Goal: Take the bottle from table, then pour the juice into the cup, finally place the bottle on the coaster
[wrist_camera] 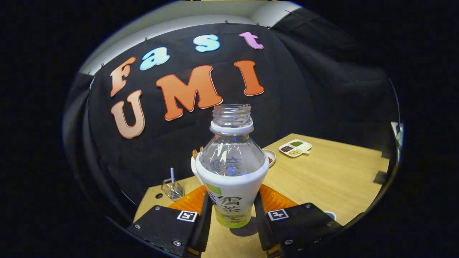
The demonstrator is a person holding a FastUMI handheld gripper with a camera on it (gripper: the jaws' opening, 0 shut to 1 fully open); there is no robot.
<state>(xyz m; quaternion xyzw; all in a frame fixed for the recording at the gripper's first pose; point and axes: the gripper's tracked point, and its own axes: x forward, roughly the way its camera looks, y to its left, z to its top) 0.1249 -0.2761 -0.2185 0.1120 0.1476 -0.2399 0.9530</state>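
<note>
The jaws are clamped on the bottle (232, 168), one finger pressing each side of its labelled lower body, so the gap between them is just the bottle's width. The gripper (232, 215) holds the bottle upright, cap off, mouth open, the clear upper part showing little or no liquid, though the label hides the lower part. A shadow lies on the surface (333, 179) under the bottle's base, and the base seems to hang just above the wood; the view is too warped to be sure.

Just behind the bottle, partly hidden by it, are a white spoon-like handle (194, 168) and a small round dish (270, 156). Beyond the fingers to the left stands a small glass holder (172, 189) with a straw, near the surface's left edge. Farther off to the right, a white divided tray (296, 147) holds grains in three compartments. The rim of a white cup (330, 214) peeks out beside the right finger. Between the tray and that rim the wood is bare, open room reaching to the far right edge. The black cloth wall stands close behind the surface.
</note>
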